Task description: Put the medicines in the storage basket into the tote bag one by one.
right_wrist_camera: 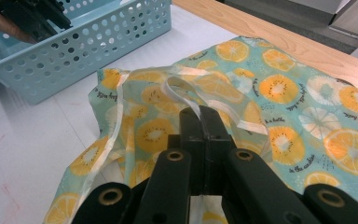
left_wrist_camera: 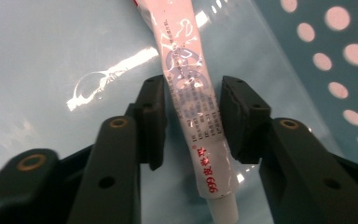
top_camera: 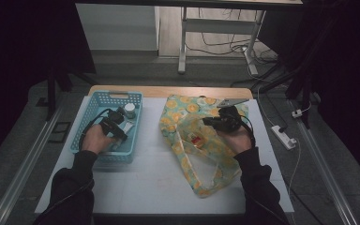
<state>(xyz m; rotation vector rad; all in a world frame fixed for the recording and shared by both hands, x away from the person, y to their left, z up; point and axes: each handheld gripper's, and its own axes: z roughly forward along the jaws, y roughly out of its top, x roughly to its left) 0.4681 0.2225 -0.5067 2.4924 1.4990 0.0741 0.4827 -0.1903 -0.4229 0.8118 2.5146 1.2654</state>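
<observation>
Tube (left_wrist_camera: 196, 112) cap cut off, print blurred

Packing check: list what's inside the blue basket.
In the blue basket: a white tube between the left gripper's jaws, plus a small jar. The hand covers part of the floor.

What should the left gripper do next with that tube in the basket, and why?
Probably close a little more. The left gripper has its jaws on either side of the tube in the blue basket, with a gap showing on the right. The right gripper holds the bag's strap.
</observation>
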